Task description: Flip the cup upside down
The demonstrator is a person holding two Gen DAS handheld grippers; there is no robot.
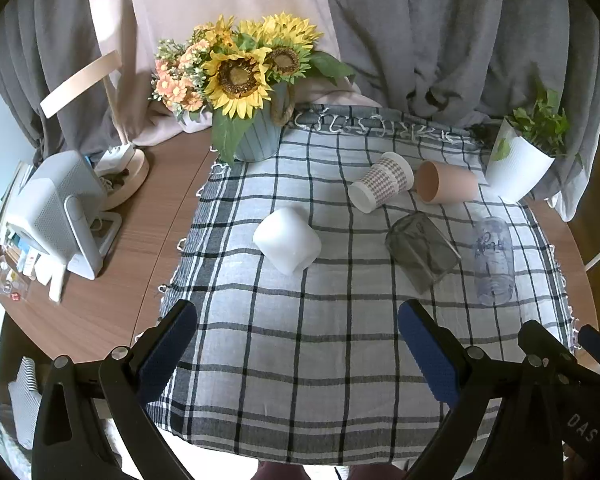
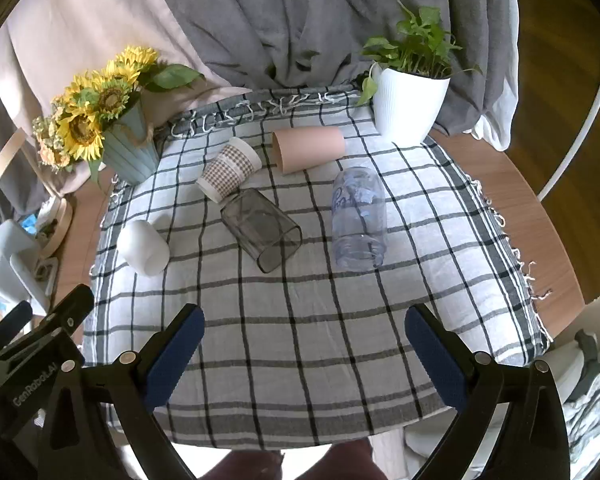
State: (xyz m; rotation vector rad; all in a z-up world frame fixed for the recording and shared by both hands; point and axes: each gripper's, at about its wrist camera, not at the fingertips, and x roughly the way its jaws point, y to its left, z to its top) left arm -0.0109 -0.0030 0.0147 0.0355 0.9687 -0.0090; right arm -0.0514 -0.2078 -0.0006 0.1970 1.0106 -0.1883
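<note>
Several cups lie on their sides on a checked cloth (image 1: 300, 340): a white cup (image 1: 287, 239) (image 2: 143, 246), a patterned paper cup (image 1: 381, 181) (image 2: 230, 169), a pink cup (image 1: 446, 182) (image 2: 309, 149), a smoky glass (image 1: 422, 252) (image 2: 261, 229) and a clear bluish cup (image 1: 494, 260) (image 2: 358, 218). My left gripper (image 1: 298, 310) is open and empty above the cloth's near part. My right gripper (image 2: 304, 316) is open and empty, also short of the cups. Each gripper shows at the edge of the other's view.
A blue pot of sunflowers (image 1: 244, 80) (image 2: 100, 120) stands at the cloth's far left corner. A white pot with a green plant (image 1: 520, 160) (image 2: 410, 96) stands at the far right. A white appliance (image 1: 56, 212) and clutter sit on the wooden table at left. Curtains hang behind.
</note>
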